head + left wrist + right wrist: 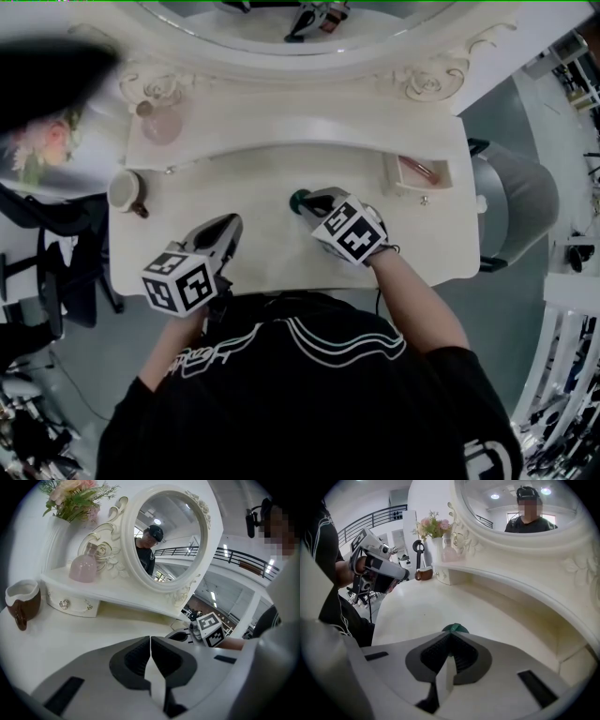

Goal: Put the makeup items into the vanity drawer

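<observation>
Green item (455, 628) at the right gripper (450, 635), hidden from left gripper view.

Only a green dome (455, 628) of some item shows past the closed jaws of the right gripper (450, 637). The rest sits behind them, so what it is, and whether the jaws pinch it, cannot be told. In the head view the open drawer (444, 174) holds a pinkish thing (419, 170) too small to name. The mirror (244, 26) is cut off by that view's top edge, and the flowers (42, 145) at the left are blurred beneath a dark smear (47, 75). In the left gripper view the flowers' top runs out of frame.
</observation>
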Demonstrator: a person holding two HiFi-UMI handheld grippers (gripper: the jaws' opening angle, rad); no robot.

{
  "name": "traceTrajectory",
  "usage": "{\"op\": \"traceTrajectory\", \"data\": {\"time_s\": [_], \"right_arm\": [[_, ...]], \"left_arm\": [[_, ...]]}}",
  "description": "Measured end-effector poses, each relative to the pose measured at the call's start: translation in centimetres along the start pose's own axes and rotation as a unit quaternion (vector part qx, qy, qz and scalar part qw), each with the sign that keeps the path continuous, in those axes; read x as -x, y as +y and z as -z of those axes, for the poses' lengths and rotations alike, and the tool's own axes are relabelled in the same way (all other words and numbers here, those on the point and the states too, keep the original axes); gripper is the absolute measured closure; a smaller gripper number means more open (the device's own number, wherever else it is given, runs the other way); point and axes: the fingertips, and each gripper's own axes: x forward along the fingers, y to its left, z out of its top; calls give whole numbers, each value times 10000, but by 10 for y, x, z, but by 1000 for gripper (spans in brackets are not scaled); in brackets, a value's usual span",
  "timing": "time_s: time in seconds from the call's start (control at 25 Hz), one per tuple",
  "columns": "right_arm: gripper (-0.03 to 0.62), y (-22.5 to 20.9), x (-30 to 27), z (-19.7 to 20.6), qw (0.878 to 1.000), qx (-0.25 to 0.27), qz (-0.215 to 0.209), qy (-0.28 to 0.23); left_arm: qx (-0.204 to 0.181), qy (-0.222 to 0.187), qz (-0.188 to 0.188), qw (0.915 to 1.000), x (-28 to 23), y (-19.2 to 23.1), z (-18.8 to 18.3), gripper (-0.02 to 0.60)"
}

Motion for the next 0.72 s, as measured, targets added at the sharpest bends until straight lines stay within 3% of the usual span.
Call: {"op": "traceTrajectory", "data": {"time_s": [0.36, 0.72], "right_arm": [[566, -7, 25, -11, 9995, -82, 164, -272], [566, -36, 80, -9, 9953, -346, 665, -615]], "left_arm": [[-103, 77, 140, 9998, -10, -12, -2, 554], [-349, 230, 448, 9981, -34, -40, -8, 554]]}}
